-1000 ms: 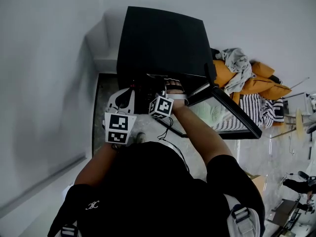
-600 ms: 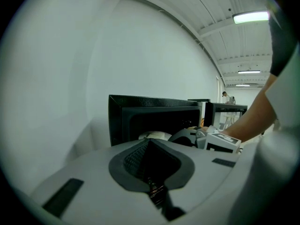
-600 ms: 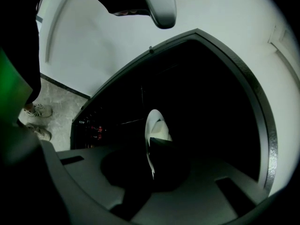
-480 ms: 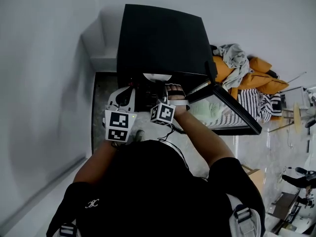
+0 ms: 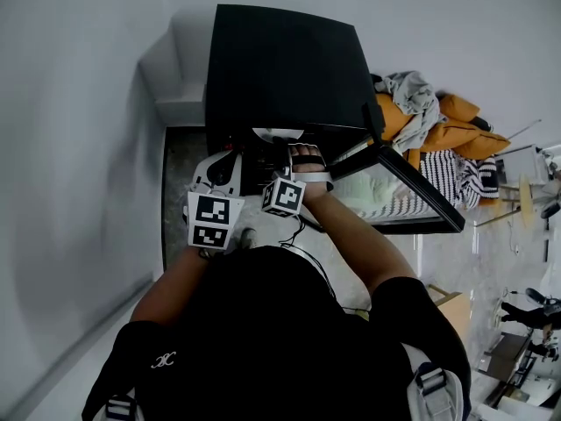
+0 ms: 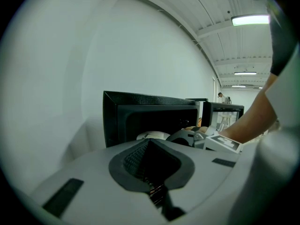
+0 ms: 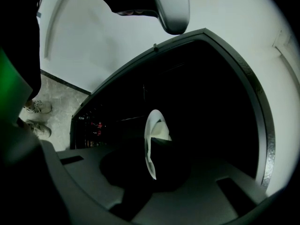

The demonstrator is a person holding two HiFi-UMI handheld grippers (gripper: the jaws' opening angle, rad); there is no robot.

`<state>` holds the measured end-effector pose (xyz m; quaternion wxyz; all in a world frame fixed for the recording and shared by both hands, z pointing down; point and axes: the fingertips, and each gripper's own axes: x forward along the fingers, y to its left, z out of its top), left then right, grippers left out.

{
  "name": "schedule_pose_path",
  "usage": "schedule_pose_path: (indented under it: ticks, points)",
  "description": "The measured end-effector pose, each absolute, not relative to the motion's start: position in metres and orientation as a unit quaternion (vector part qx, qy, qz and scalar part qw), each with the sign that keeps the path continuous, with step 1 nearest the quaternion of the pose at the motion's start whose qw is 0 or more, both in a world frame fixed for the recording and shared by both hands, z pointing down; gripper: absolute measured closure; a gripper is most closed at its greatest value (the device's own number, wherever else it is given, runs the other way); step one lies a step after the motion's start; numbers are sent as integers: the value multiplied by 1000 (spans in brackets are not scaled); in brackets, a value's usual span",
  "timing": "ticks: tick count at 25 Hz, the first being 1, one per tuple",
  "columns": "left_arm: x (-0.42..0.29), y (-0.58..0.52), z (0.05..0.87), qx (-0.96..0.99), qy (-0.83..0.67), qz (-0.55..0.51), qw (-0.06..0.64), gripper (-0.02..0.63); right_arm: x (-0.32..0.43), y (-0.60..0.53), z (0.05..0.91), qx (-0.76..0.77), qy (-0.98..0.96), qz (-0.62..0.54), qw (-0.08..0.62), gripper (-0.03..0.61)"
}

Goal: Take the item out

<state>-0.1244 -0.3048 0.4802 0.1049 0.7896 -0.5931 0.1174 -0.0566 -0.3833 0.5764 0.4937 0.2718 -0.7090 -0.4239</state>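
A black microwave oven (image 5: 280,68) stands with its glass door (image 5: 399,191) swung open to the right. A white plate (image 5: 279,134) shows at the mouth of the oven. My right gripper (image 5: 294,154) reaches into the cavity and is shut on the plate's rim (image 7: 152,135), which stands edge-on between its jaws (image 7: 152,165). My left gripper (image 5: 219,172) hovers just outside the opening at the left, shut with nothing in it (image 6: 150,161). From the left gripper view the plate (image 6: 152,135) and the right gripper (image 6: 187,137) sit in front of the oven (image 6: 140,111).
The open door juts out to the right of my right arm. A heap of clothes and orange cushions (image 5: 438,125) lies beyond it. A cardboard box (image 5: 447,305) is on the floor at the right. A white wall runs along the left.
The white plate has come into sight at the oven's mouth, drawn outward by the right gripper. The left gripper has stayed nearly still.
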Motion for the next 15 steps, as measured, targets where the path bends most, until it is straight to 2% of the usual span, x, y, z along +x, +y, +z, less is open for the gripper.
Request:
schedule_pose_path:
  ticks: [15]
  points:
    - [-135, -299, 485, 788, -595, 117, 110, 604, -61, -381, 553, 306, -686, -454, 480, 557]
